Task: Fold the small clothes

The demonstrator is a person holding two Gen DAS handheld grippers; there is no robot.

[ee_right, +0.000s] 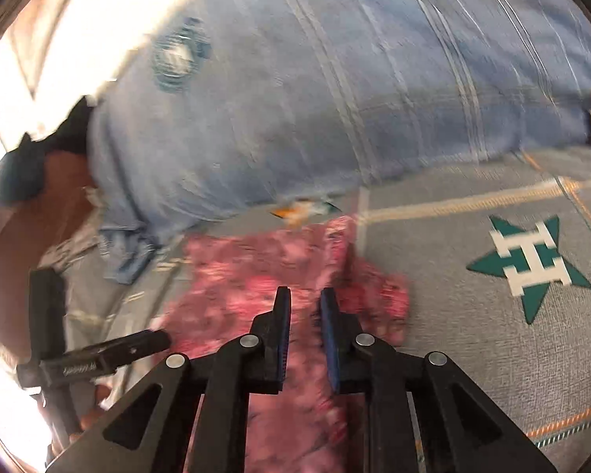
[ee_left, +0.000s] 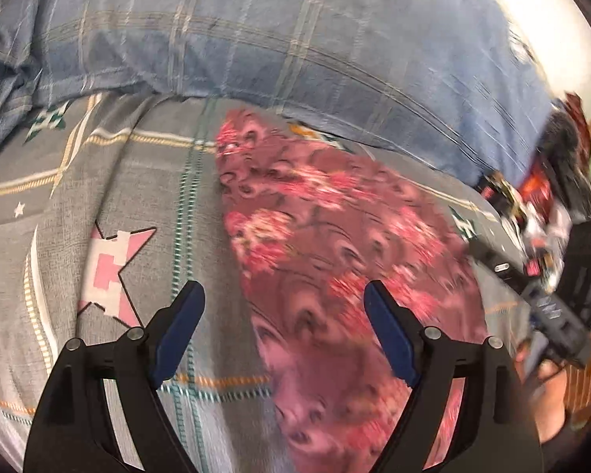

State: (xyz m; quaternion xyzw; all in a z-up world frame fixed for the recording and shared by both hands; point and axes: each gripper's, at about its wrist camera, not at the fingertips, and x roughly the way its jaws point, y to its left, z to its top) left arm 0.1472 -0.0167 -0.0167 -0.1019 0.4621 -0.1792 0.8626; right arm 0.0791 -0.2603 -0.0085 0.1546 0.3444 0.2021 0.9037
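A small pink and red floral garment (ee_left: 327,244) lies spread on the grey patterned bedsheet (ee_left: 138,197). My left gripper (ee_left: 283,295) is open wide and empty, hovering over the garment's left edge. In the right wrist view the same garment (ee_right: 256,276) lies below my right gripper (ee_right: 305,299). Its jaws stand a narrow gap apart with nothing between them, just above the cloth. The right gripper's body (ee_left: 551,307) shows at the right of the left wrist view, and the left gripper's body (ee_right: 98,358) at the lower left of the right wrist view. Both views are motion-blurred.
A large blue plaid quilt (ee_left: 295,39) is bunched along the far side of the bed, also in the right wrist view (ee_right: 315,98). The sheet carries a pink star (ee_left: 114,272) and a green star (ee_right: 532,264). Dark clutter (ee_left: 551,181) lies at the right.
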